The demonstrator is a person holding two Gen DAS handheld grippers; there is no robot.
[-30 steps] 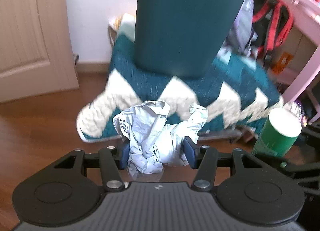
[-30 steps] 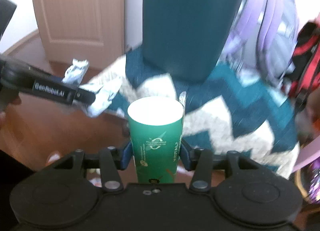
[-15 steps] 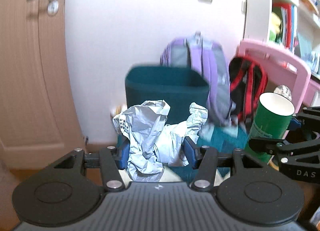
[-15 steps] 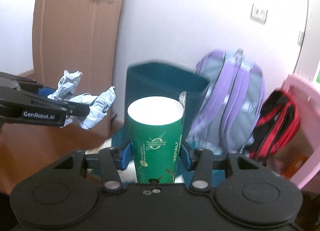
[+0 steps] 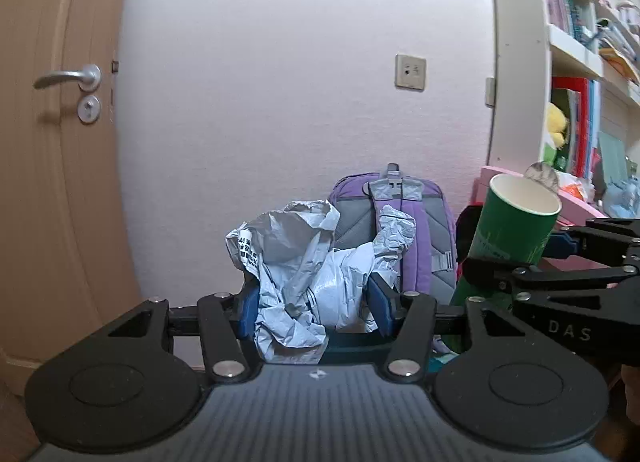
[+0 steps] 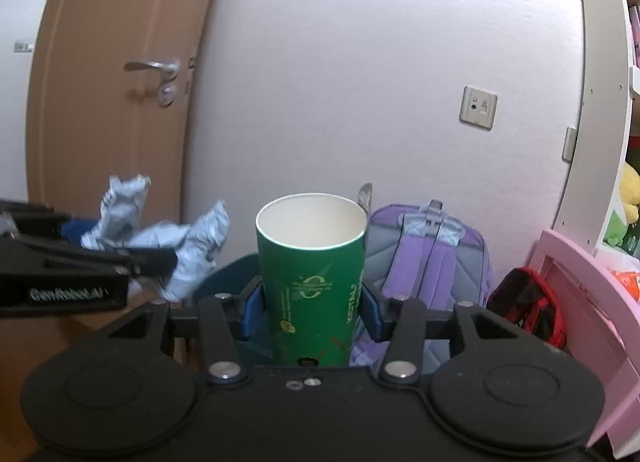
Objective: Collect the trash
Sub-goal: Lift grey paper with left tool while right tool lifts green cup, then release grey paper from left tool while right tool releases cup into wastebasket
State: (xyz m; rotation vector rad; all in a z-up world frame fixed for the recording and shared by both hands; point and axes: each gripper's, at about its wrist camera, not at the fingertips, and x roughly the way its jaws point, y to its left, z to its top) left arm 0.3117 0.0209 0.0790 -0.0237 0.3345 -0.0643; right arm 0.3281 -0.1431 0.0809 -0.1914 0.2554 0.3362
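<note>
Crumpled grey-white paper (image 5: 308, 282) sits clamped between the half-closed blue pads of the left gripper (image 5: 312, 304) in the left wrist view, held up before the purple backpack (image 5: 404, 230). Seen from the right wrist, the right gripper (image 6: 312, 308) pinches a green paper cup (image 6: 312, 282), upright and empty, above the teal bin (image 6: 232, 274). Both pieces are picked up; dropping them into the bin remains, I judge.

The left gripper (image 5: 314, 308) clamps crumpled paper (image 5: 308, 274); the right gripper (image 6: 312, 312), beside it, clamps an upright cup (image 6: 312, 278).
</note>
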